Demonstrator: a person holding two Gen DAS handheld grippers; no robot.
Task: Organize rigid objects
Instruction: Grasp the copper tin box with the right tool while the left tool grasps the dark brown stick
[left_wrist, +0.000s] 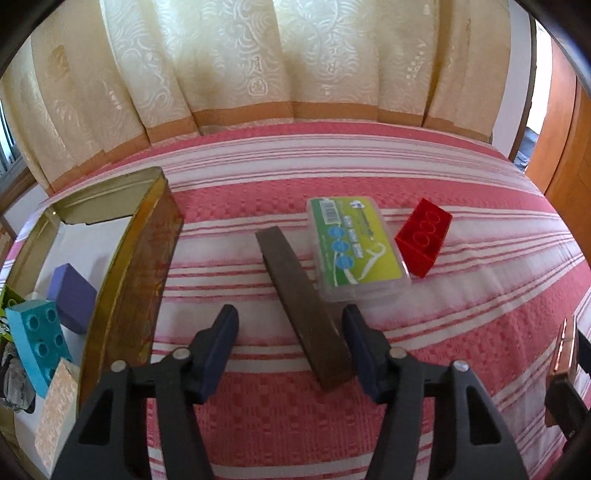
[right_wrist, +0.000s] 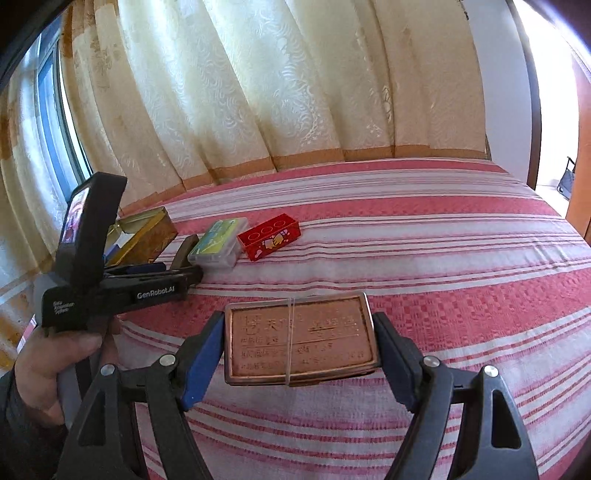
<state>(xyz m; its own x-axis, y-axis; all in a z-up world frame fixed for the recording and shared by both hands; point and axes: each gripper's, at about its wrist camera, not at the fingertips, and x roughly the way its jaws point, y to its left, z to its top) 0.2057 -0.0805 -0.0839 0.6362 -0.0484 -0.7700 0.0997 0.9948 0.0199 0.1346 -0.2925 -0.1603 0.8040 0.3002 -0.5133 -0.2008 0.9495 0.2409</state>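
Note:
A long dark brown bar (left_wrist: 306, 306) lies slanted on the pink striped bedcover (left_wrist: 461, 295). My left gripper (left_wrist: 290, 314) straddles its near end. The bar sits close to the right finger (left_wrist: 360, 343), with a wide gap to the left one, so the jaws are open around it. My right gripper (right_wrist: 299, 321) is shut on a flat copper tin (right_wrist: 299, 339) with a rubber band round it, a pad pressed on each short side. A clear floss-pick box (left_wrist: 354, 243) and a red brick (left_wrist: 423, 236) lie just beyond the bar.
An open gold tin (left_wrist: 140, 266) stands at the left, holding a purple block (left_wrist: 72, 295), a teal brick (left_wrist: 37, 339) and a peach block (left_wrist: 55, 413). Cream curtains (left_wrist: 295, 55) hang behind the bed. A person's hand (right_wrist: 48, 365) holds the left gripper (right_wrist: 192, 275).

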